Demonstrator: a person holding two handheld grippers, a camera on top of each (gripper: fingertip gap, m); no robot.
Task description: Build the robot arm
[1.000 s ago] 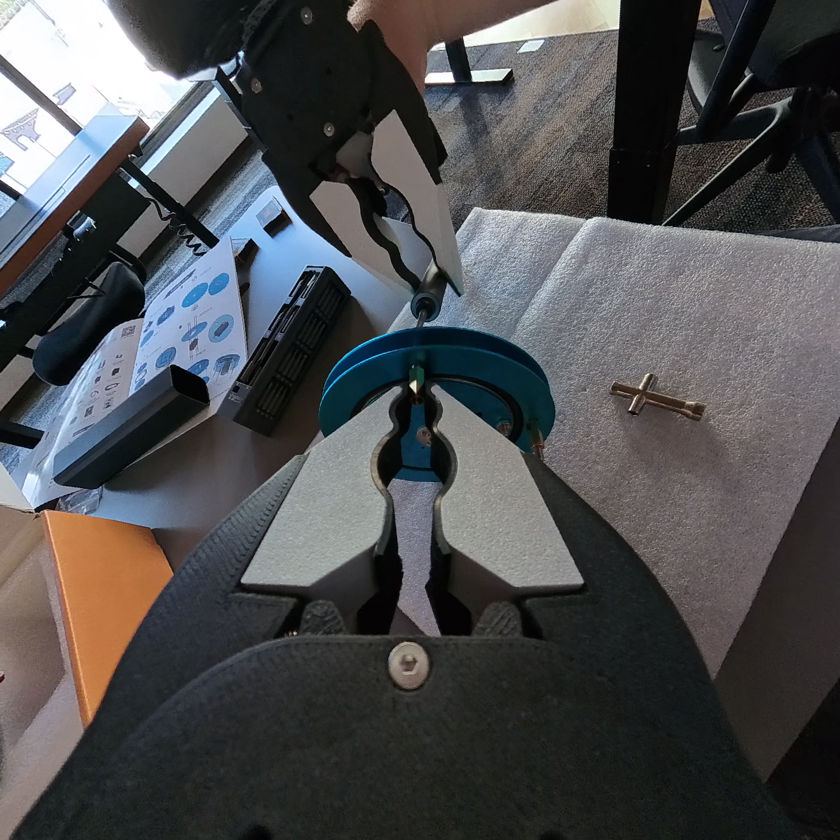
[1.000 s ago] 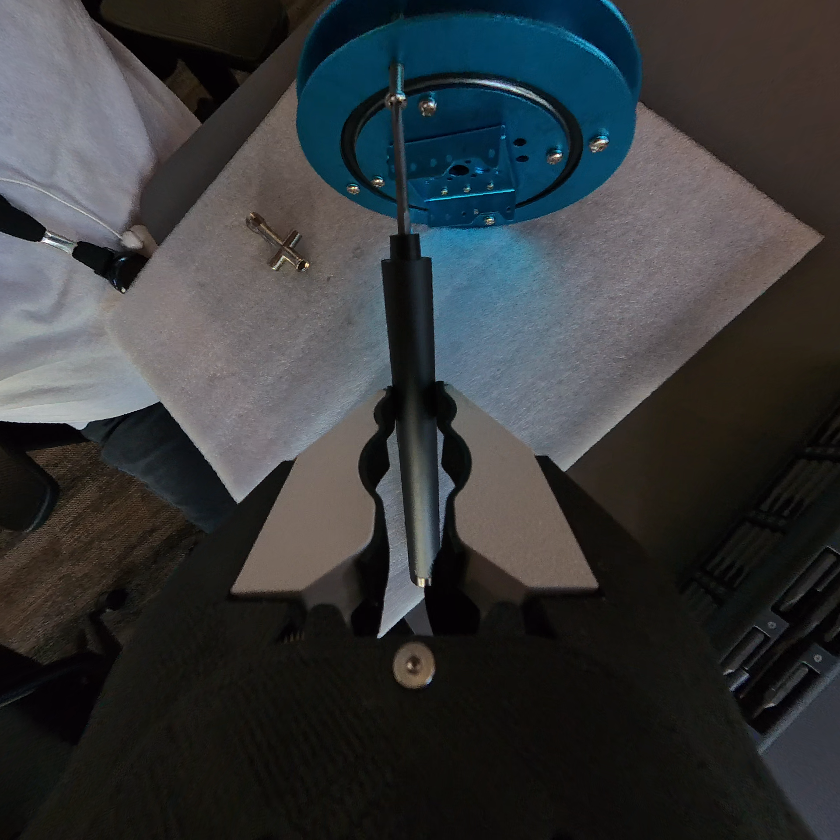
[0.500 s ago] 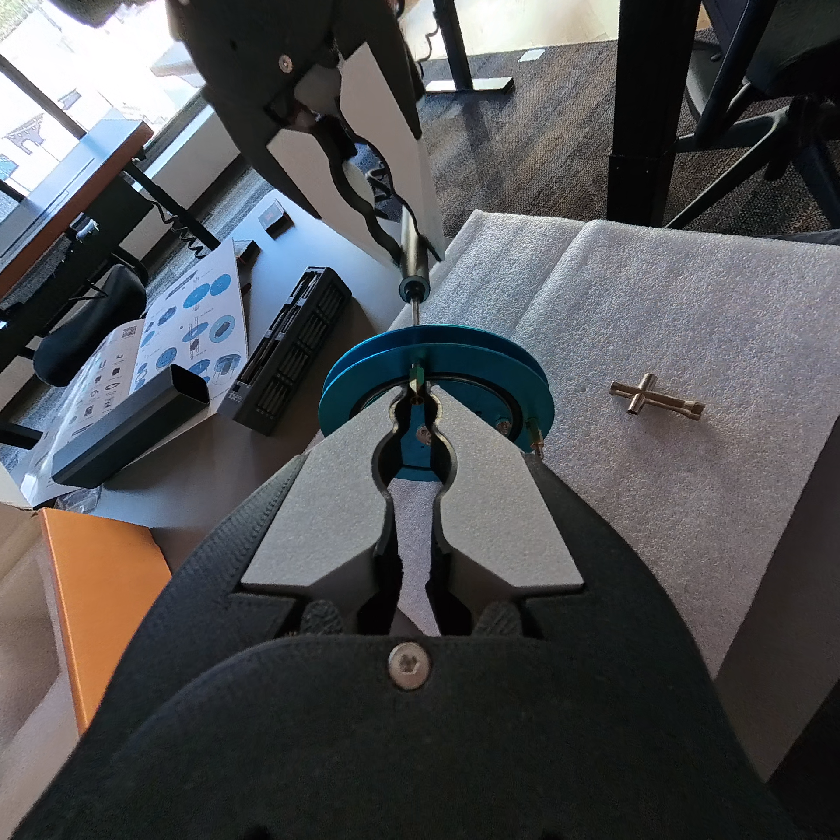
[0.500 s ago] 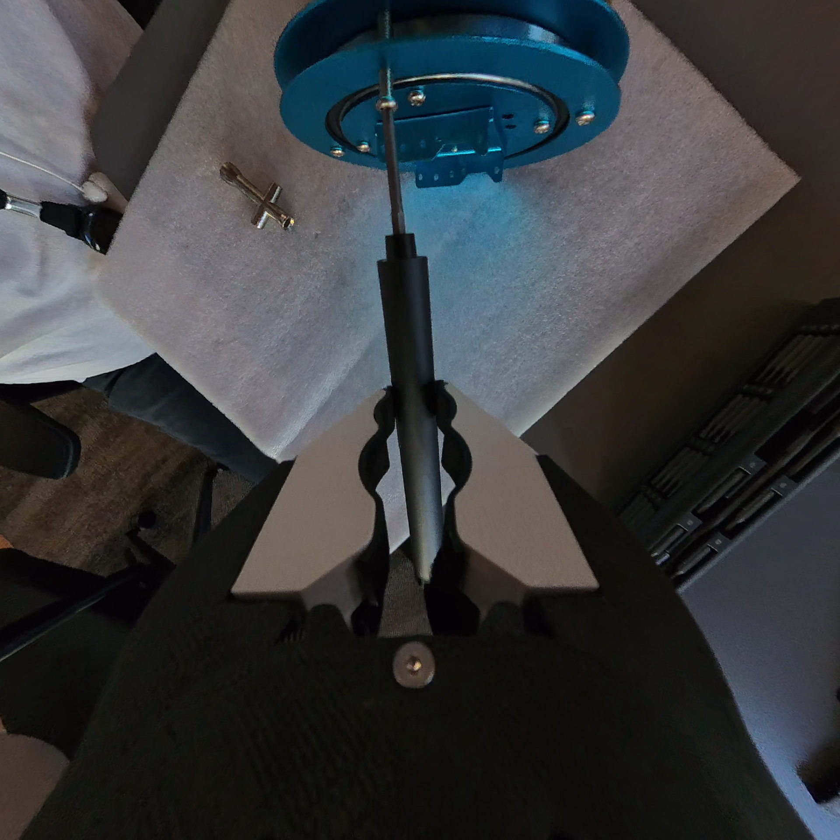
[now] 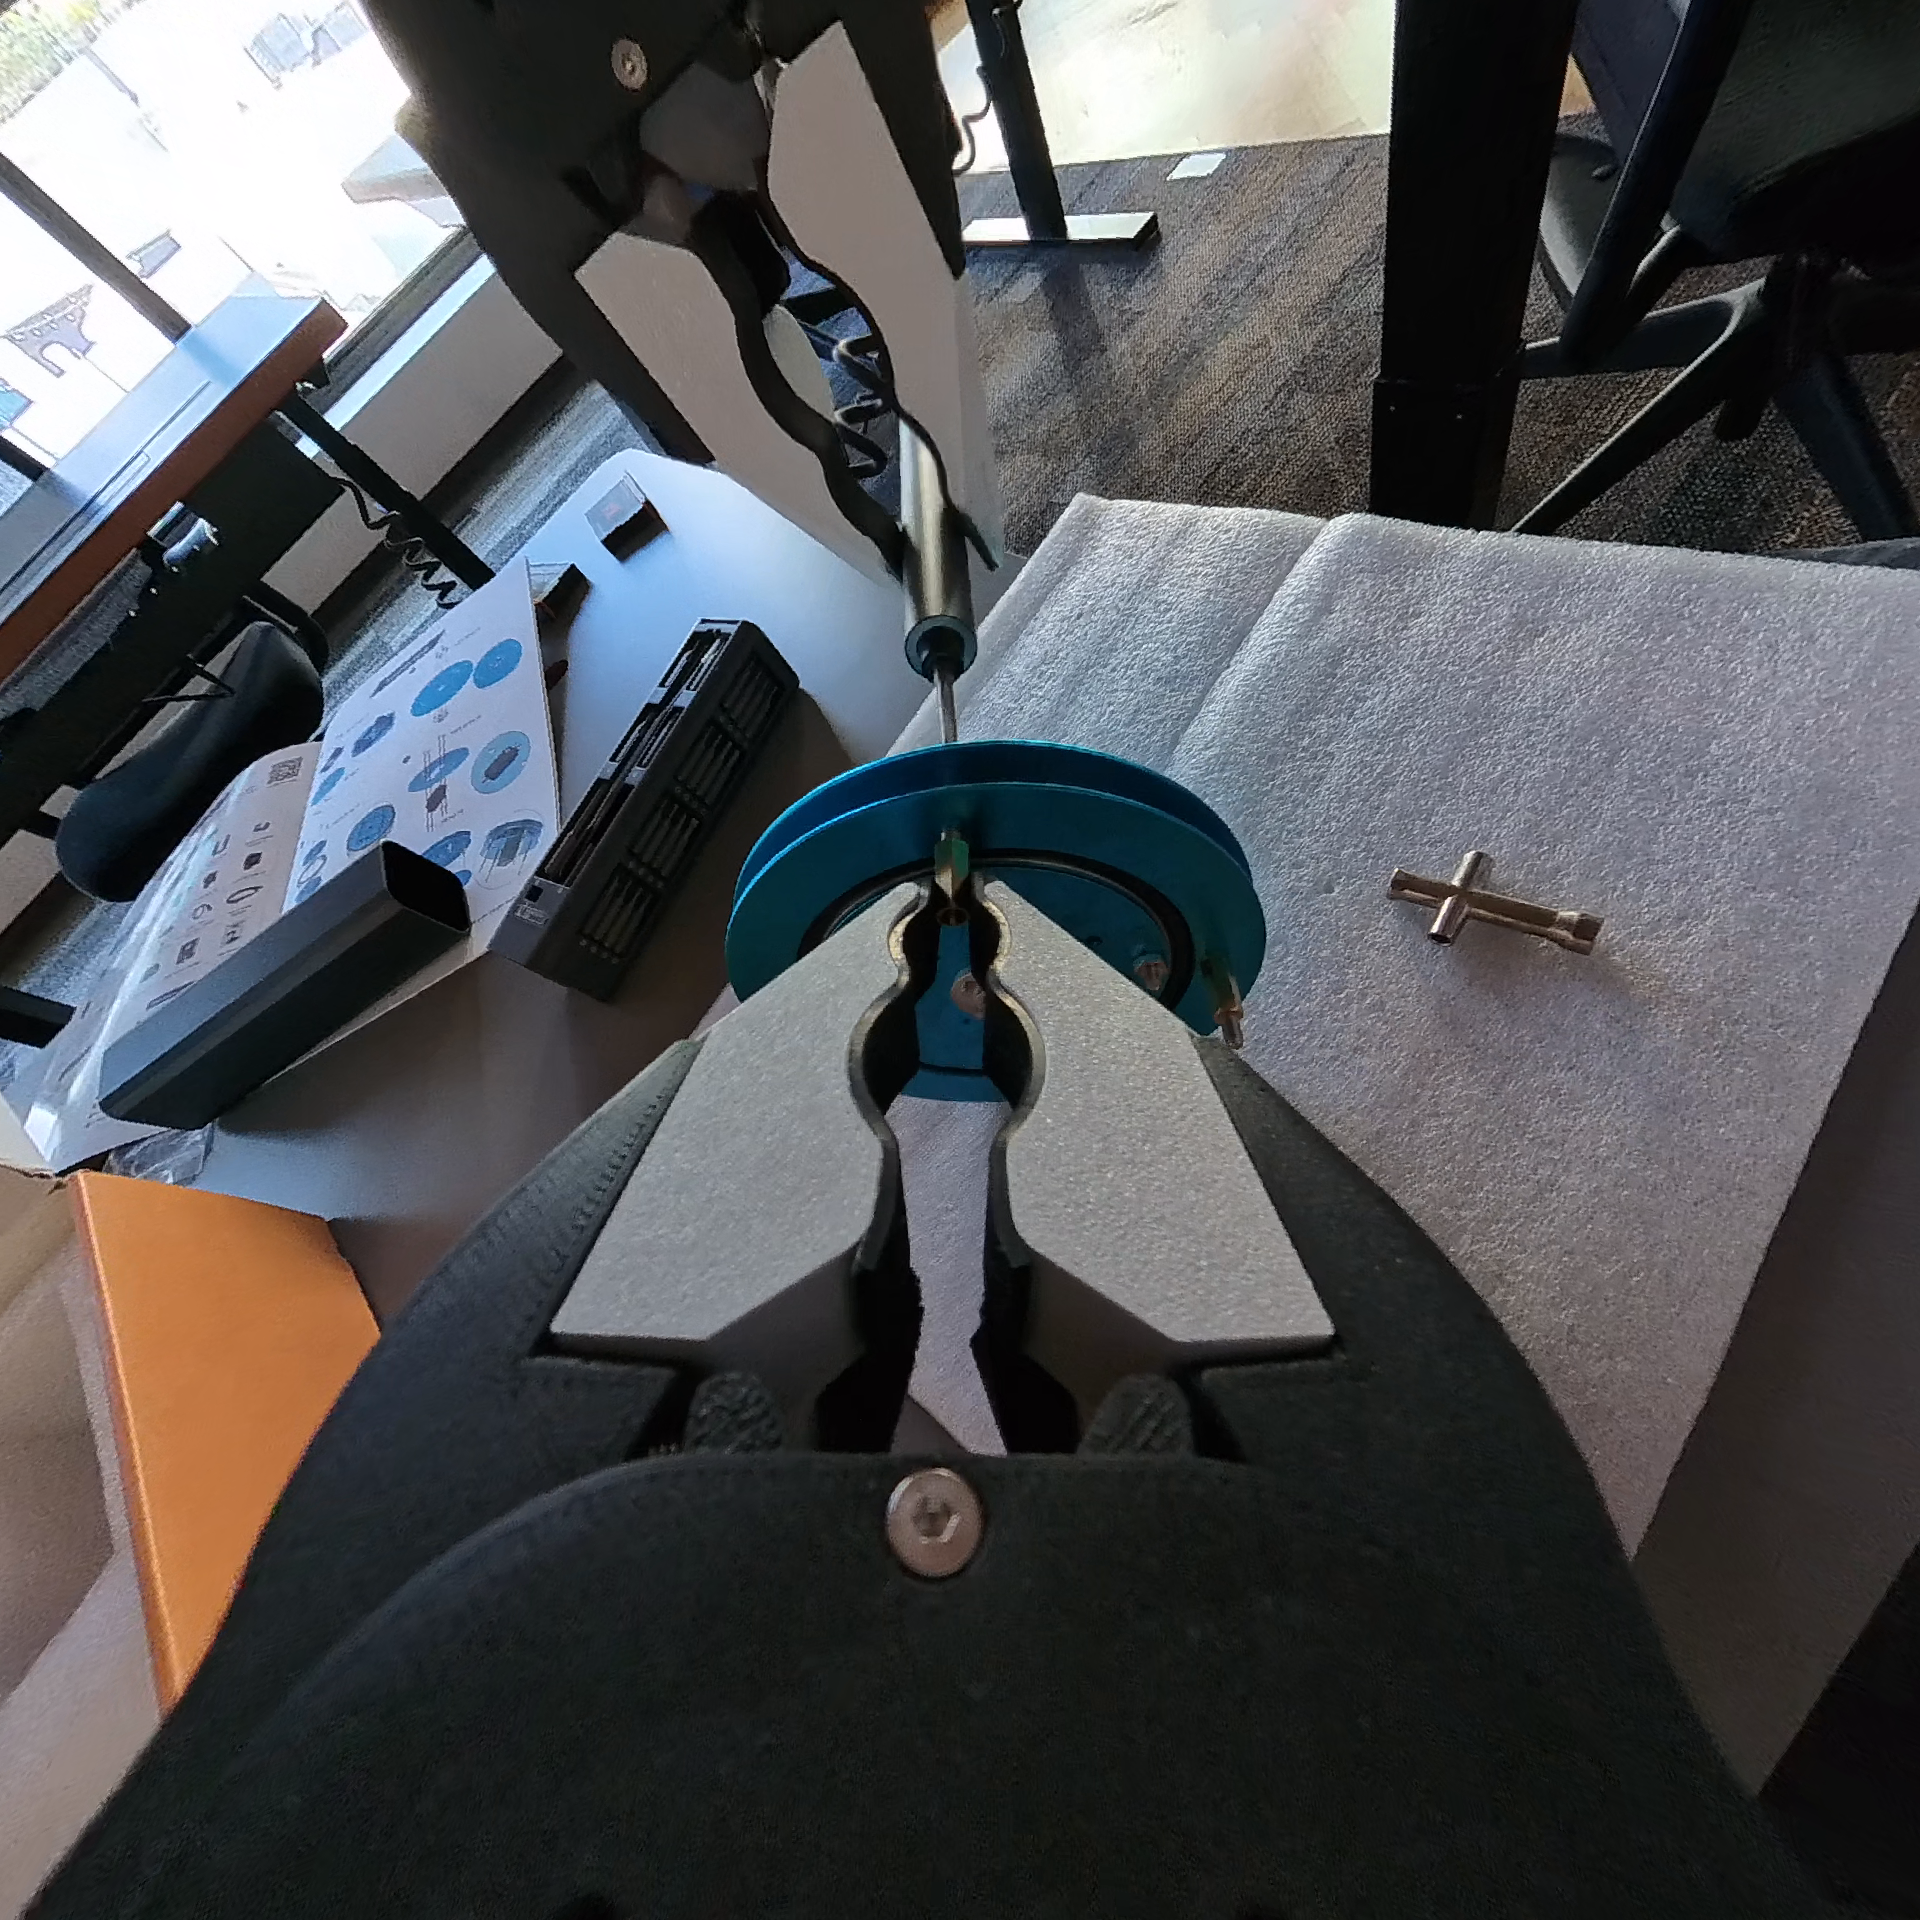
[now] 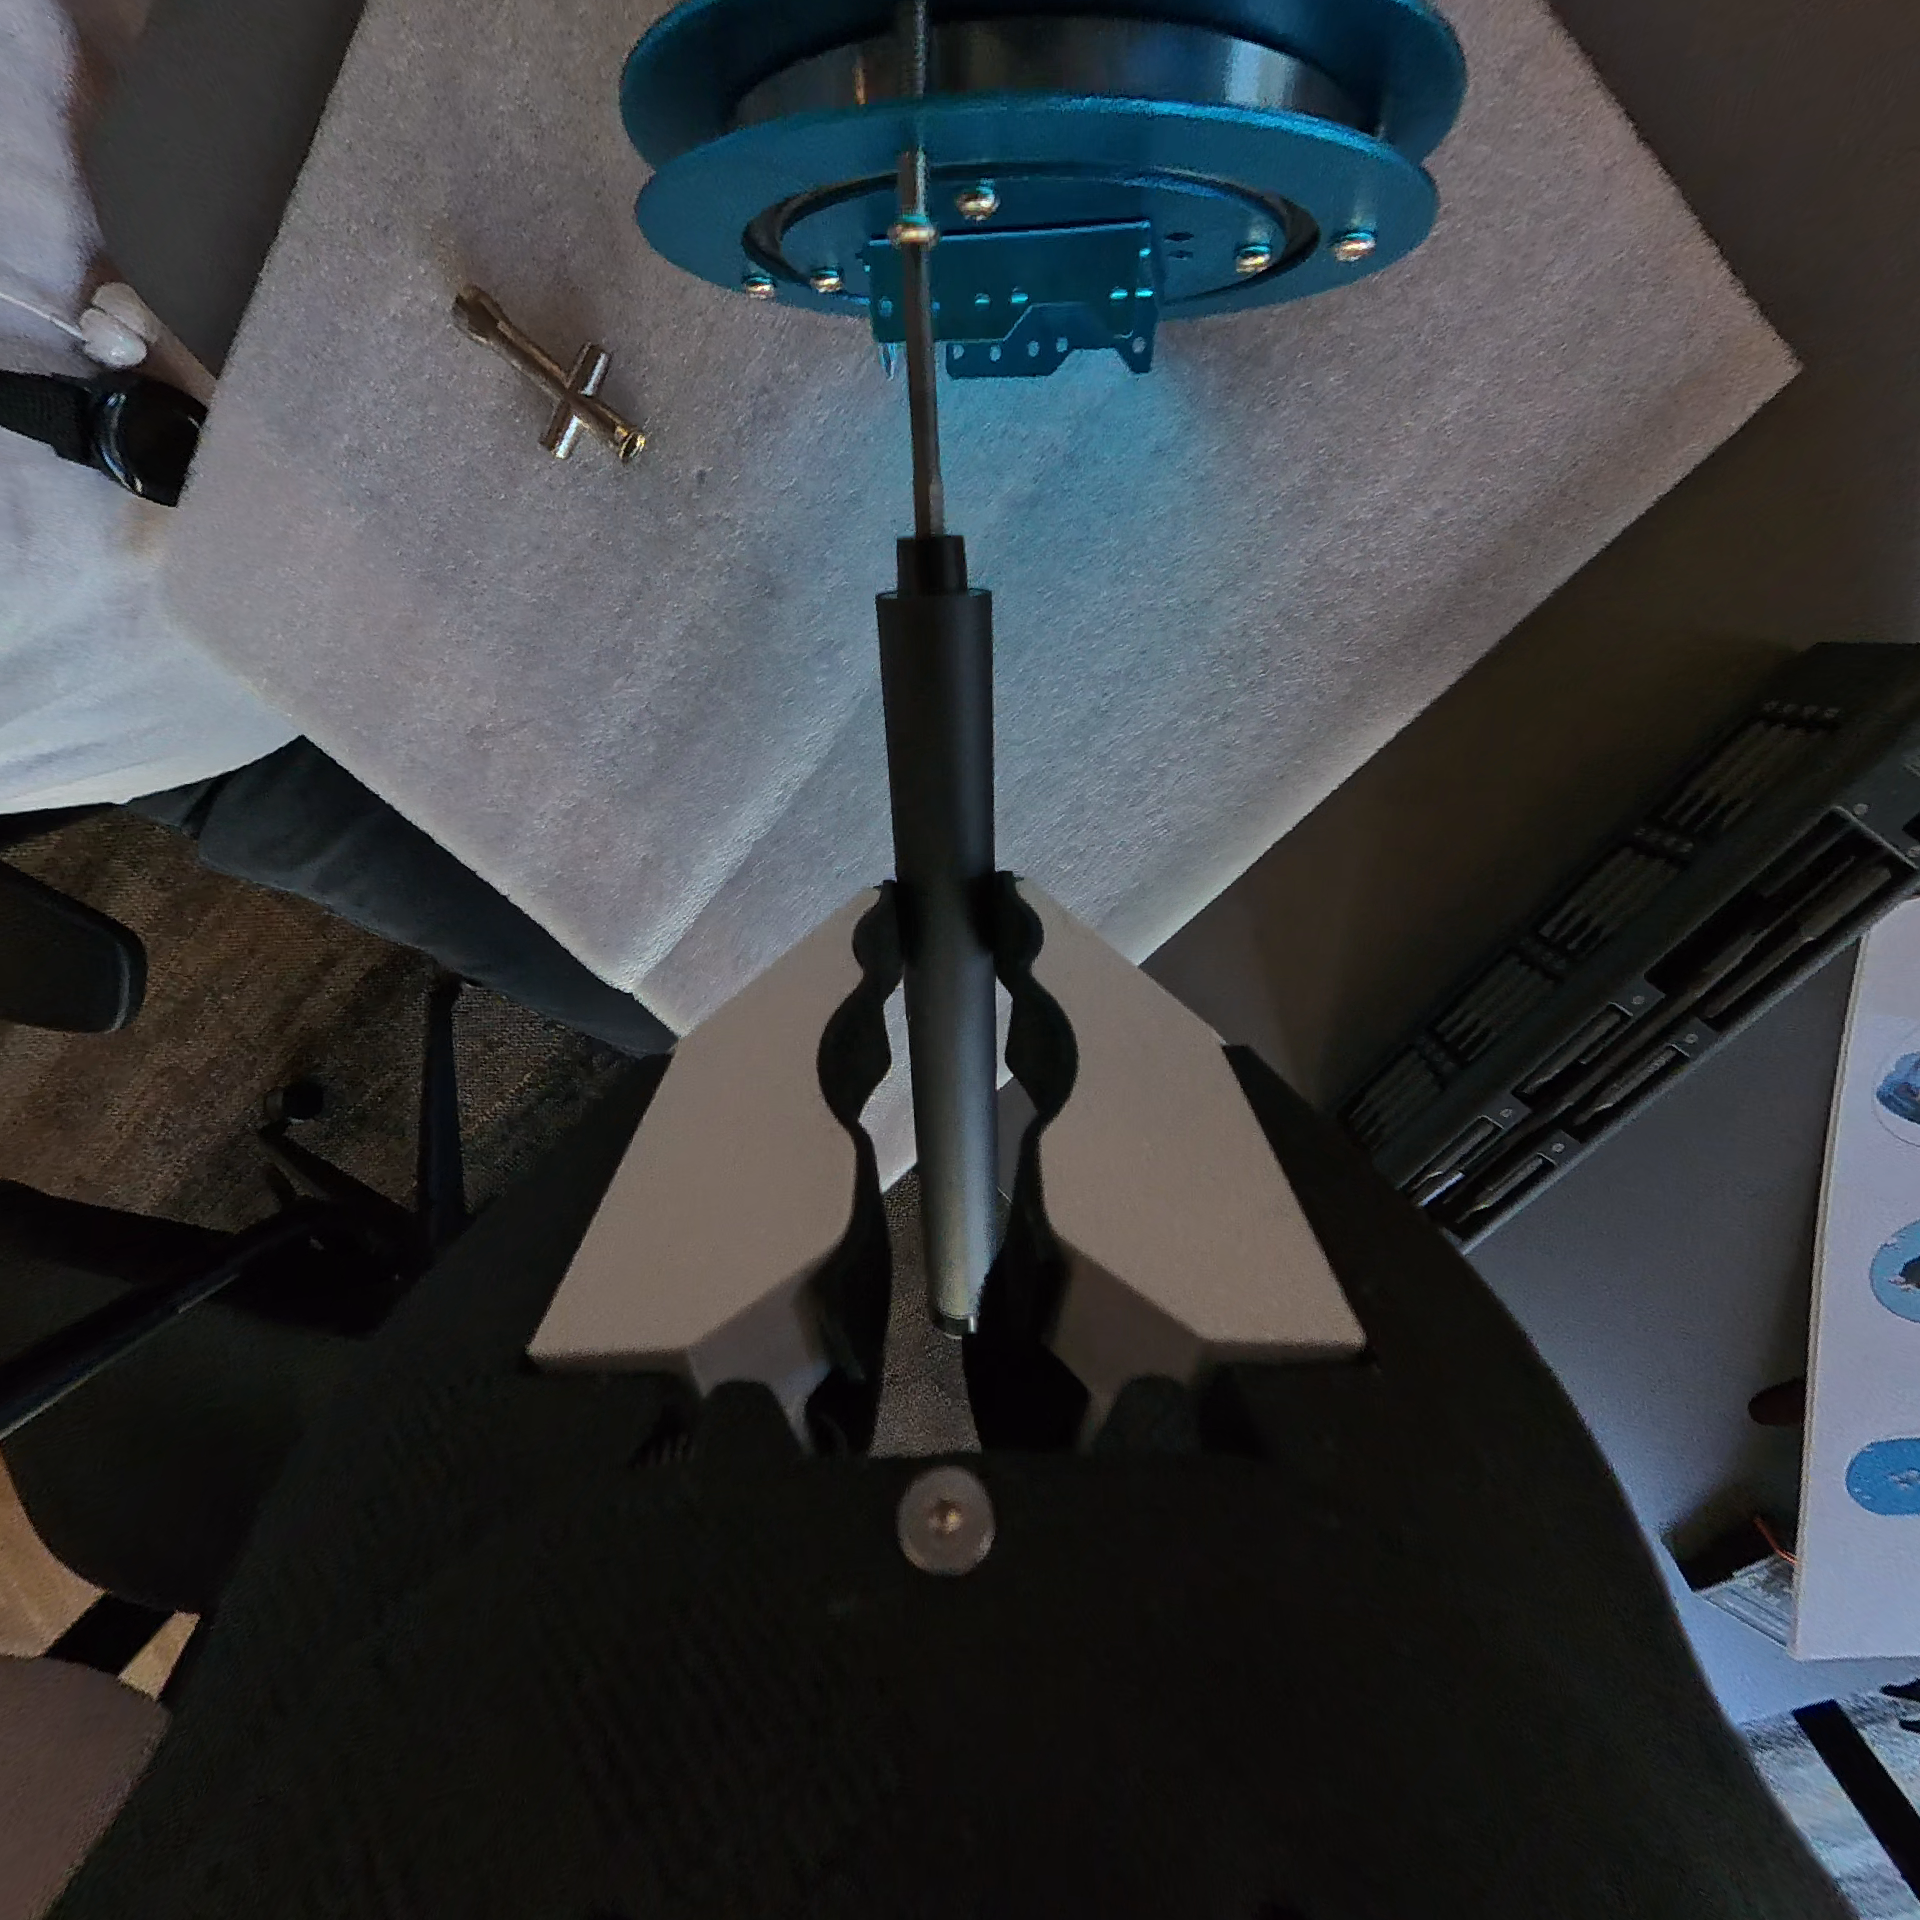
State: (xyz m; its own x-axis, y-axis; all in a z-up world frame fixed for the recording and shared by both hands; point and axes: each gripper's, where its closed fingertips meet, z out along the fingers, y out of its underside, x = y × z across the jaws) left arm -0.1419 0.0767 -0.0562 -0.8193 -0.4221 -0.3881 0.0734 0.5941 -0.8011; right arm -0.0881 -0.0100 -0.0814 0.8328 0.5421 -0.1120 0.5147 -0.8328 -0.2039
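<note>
1. Clutter sits far left in my left wrist view: an orange box [image 5: 208,1382] at the table edge, a dark sleeve [image 5: 281,982] lying on an illustrated sheet [image 5: 416,769], then a black bit case [image 5: 655,821] with its rows of bits showing.

2. Left gripper [image 5: 951,899] comes next; I see its fingers drawn close together, tips pinching a small brass standoff [image 5: 951,868] at the near rim of the blue wheel [image 5: 997,831]; a second standoff [image 5: 1224,997] sticks out of the rim to the right, untouched.

3. The blue wheel stands on edge on the white foam pad [image 5: 1507,831]; two blue discs with a groove between them; from my right wrist view its face [image 6: 1039,156] shows a ring of screws and a blue bracket [image 6: 1018,301] at the centre.

4. Right gripper [image 6: 943,894] is clamped on the grey handle of a screwdriver [image 6: 935,748], fingers narrowed onto it; the thin shaft runs forward and its tip meets a screw [image 6: 914,231] on the wheel's face; in the left wrist view the same tool [image 5: 935,551] slants down to the wheel's far side.

5. A metal cross wrench [image 5: 1491,914] lies flat on the foam, well apart from the wheel, touched by neither gripper.
</note>
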